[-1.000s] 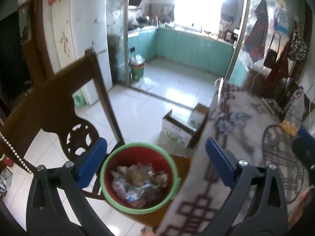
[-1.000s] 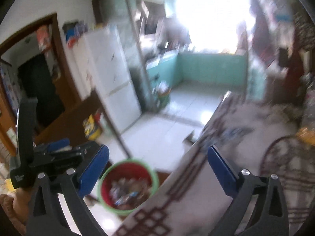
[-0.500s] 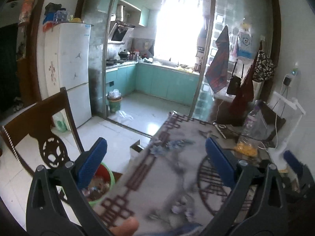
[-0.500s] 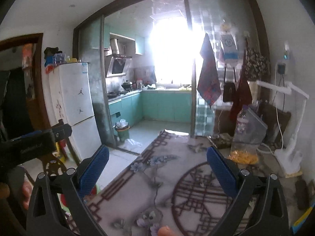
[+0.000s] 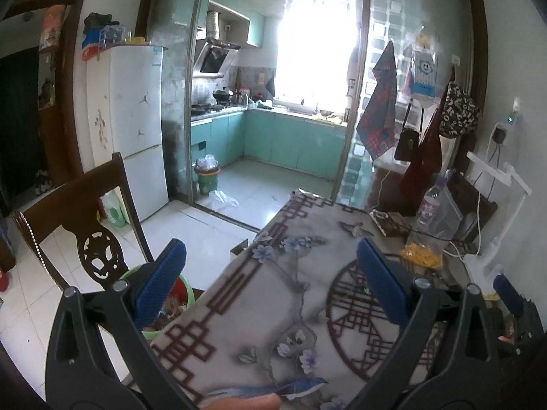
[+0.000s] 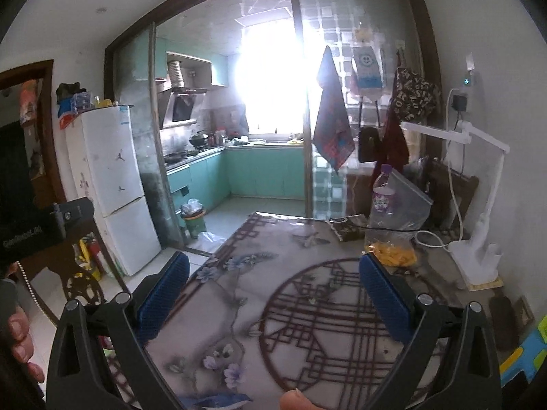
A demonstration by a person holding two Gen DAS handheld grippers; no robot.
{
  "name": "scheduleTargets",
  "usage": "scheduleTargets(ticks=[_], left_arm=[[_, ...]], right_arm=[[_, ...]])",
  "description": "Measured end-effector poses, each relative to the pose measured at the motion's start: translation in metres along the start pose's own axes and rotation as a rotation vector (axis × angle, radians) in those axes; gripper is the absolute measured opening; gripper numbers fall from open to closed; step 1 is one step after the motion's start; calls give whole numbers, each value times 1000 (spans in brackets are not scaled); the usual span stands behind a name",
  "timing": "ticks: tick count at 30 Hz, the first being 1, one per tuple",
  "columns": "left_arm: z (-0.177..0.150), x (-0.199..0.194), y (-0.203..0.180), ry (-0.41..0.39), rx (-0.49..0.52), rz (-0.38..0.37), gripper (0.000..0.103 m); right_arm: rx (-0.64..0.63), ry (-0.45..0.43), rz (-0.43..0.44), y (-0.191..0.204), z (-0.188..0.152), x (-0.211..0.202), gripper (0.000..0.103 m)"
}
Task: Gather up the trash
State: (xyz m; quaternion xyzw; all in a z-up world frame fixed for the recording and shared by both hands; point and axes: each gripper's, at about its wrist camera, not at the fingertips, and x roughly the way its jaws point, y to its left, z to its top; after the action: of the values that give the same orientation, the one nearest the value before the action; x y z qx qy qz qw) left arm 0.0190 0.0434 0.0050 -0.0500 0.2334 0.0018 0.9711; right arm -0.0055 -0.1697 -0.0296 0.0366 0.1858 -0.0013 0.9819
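A red bin with a green rim, holding trash, stands on a wooden chair seat left of the table; the left finger hides most of it. My left gripper is open and empty, raised over the table's left part. My right gripper is open and empty over the patterned tablecloth. The right gripper's blue tip shows at the right edge of the left wrist view. The left gripper's body shows at the left of the right wrist view.
A carved wooden chair back stands left of the table. On the table's far right are a clear bag with yellow contents, a plastic bottle, cables and a white lamp. A cardboard box sits on the floor.
Both grippers have swung up and right, from looking down at the bin to looking across the table towards the kitchen. Both stay open.
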Motion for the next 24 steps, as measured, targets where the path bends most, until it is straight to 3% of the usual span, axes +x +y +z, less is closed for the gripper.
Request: scheduleTargets(ticks=[24], left_arm=[[-4, 17, -8, 31, 16, 35, 98]], right_arm=[[12, 30, 6, -5, -3, 8, 96]])
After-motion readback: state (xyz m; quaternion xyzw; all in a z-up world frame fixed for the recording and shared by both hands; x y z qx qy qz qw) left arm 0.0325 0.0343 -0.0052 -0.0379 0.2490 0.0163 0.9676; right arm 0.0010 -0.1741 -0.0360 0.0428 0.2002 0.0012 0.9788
